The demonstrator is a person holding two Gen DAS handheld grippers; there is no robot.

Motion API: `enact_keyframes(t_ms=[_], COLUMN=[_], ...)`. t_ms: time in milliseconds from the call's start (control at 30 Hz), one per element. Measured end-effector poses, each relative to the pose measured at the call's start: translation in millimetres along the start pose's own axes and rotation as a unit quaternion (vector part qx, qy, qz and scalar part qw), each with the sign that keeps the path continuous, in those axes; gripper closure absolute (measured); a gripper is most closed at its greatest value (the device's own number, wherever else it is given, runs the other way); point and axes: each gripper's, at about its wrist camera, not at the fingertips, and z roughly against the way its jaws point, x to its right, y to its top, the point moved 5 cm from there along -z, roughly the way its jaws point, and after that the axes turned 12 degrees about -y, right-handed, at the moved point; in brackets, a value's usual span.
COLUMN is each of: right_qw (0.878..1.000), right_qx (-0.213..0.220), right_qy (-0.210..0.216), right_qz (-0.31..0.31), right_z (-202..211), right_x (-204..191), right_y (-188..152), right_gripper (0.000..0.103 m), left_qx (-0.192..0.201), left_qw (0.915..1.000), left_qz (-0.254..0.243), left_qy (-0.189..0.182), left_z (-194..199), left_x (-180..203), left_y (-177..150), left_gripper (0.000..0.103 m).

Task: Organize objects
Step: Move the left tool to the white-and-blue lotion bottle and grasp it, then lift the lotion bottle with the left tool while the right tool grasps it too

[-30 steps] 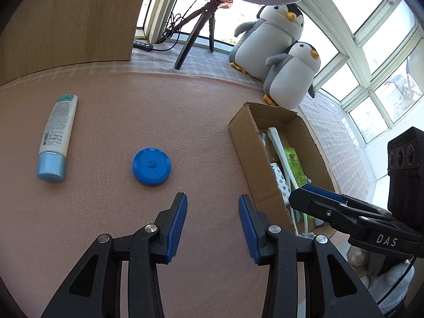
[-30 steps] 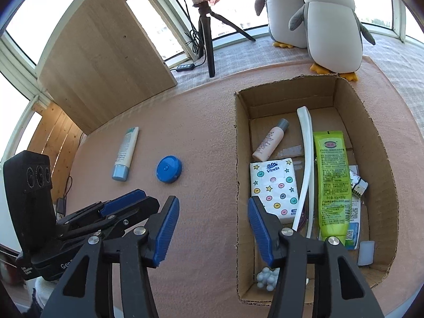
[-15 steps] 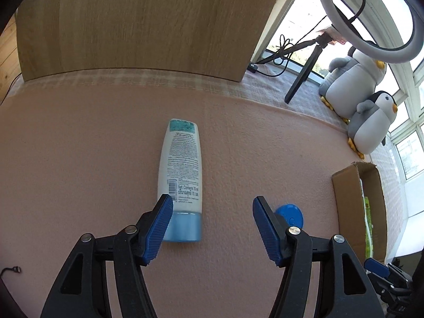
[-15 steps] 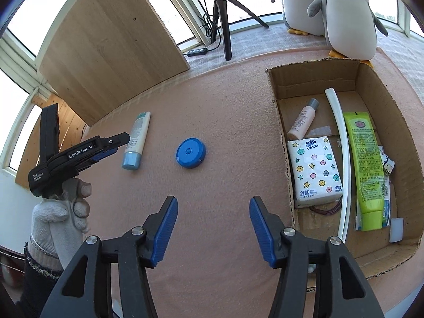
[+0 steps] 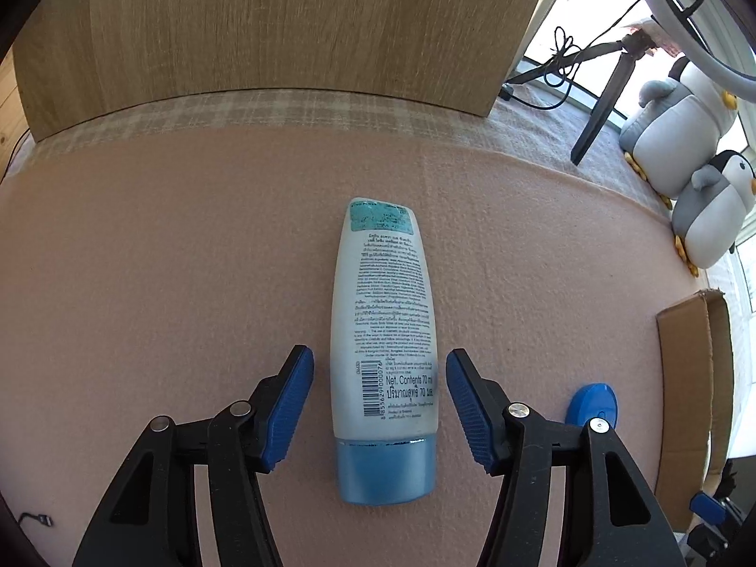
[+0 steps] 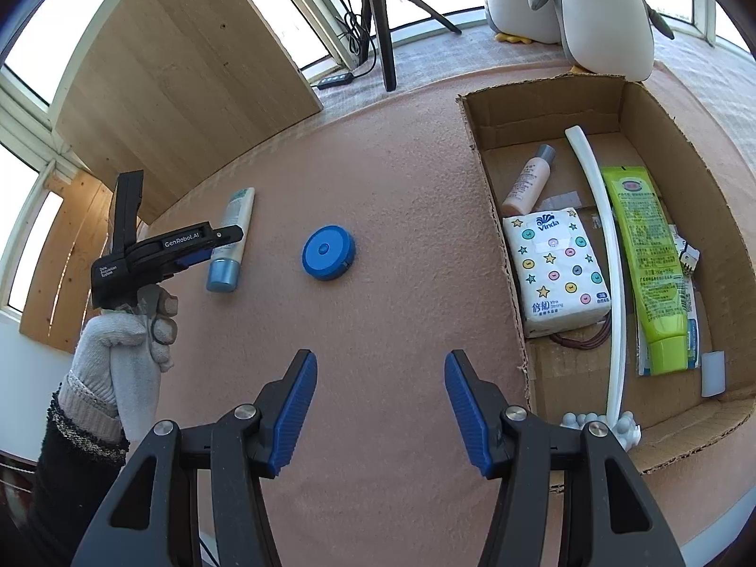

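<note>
A white lotion tube with a light blue cap point(image 5: 382, 345) lies flat on the pink mat, cap towards me. My left gripper point(image 5: 378, 406) is open, its blue pads on either side of the tube's lower body without touching it. The tube also shows in the right wrist view point(image 6: 231, 241), with the left gripper point(image 6: 208, 245) over it. A round blue disc point(image 6: 328, 253) lies on the mat to the tube's right, and shows in the left wrist view point(image 5: 593, 404). My right gripper point(image 6: 378, 406) is open and empty, above bare mat left of the cardboard box point(image 6: 491, 151).
The box holds a tissue pack point(image 6: 555, 269), a green tube point(image 6: 649, 264), a small bottle point(image 6: 527, 179), a white stick point(image 6: 605, 255) and small items. A wooden panel point(image 5: 283, 33) stands behind the mat. Two plush penguins point(image 5: 694, 160) and a tripod point(image 6: 382, 23) stand at the back.
My left gripper has swung left from the blue disc to the lotion tube and closed in until its open jaws straddle it. My right gripper has drawn back left from the box.
</note>
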Motion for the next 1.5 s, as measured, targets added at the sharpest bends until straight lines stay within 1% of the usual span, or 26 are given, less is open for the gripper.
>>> enact_keyframes(t_ms=[67,167,400,567,667,767,900,1000,1100,1233,1300,1367,1433,1500], right_qw=[1.0,1.0,1.0,0.999,0.999,0.999,0.999,0.999,0.998,0.998,0.997,0.997,0.996,0.995], right_qx=[0.0,-0.002,-0.008,-0.009,-0.011,-0.012,-0.017,-0.022,-0.025,-0.032,-0.035,-0.037,-0.043,-0.049], right_qy=[-0.001,-0.001,0.006,0.014,0.019,0.025,0.03,0.035,0.039,0.043,0.046,0.051,0.055,0.066], right_qz=[0.001,0.003,0.016,0.027,0.031,0.032,0.033,0.036,0.04,0.045,0.048,0.051,0.053,0.059], right_z=[-0.2,-1.4,-6.2,-8.4,-9.9,-11.8,-16.0,-19.3,-22.0,-26.3,-29.1,-32.6,-36.7,-40.8], right_x=[0.0,-1.3,-12.9,-20.7,-23.7,-25.0,-27.0,-29.7,-33.0,-36.3,-39.0,-42.0,-46.1,-53.3], right_y=[0.7,1.9,3.8,5.2,4.7,3.4,0.2,-4.0,-8.1,-14.2,-14.7,-13.6,-11.8,-10.0], right_gripper=[0.051,0.051,0.051,0.051,0.051,0.05,0.05,0.05,0.05,0.05,0.05,0.05,0.05,0.05], left_qx=[-0.003,0.001,0.006,0.009,0.011,0.013,0.009,0.005,-0.002,-0.011,-0.007,-0.001,-0.004,-0.006], left_qw=[1.0,1.0,0.9997,0.9992,0.9985,0.998,0.9966,0.9949,0.9941,0.9937,0.9939,0.9945,0.9942,0.9939], left_qz=[0.0,-0.009,-0.006,-0.013,-0.007,-0.011,0.0,0.004,-0.003,-0.002,0.005,0.001,-0.004,-0.006], left_qy=[-0.003,-0.002,-0.024,-0.036,-0.054,-0.061,-0.082,-0.1,-0.108,-0.111,-0.11,-0.104,-0.108,-0.11], left_z=[-4.2,-4.4,0.7,7.4,13.3,18.6,24.9,29.2,33.0,37.0,41.9,47.3,50.2,51.0], left_x=[-0.3,1.4,3.8,16.0,24.1,33.7,46.7,55.4,63.5,64.2,61.6,59.3,57.2,55.7], left_y=[0.3,-2.8,-16.7,-41.7,-62.9,-84.8,-115.0,-135.1,-151.2,-158.0,-159.0,-158.2,-157.3,-155.4], left_gripper=[0.052,0.053,0.054,0.054,0.054,0.054,0.058,0.058,0.058,0.057,0.056,0.053,0.05,0.049])
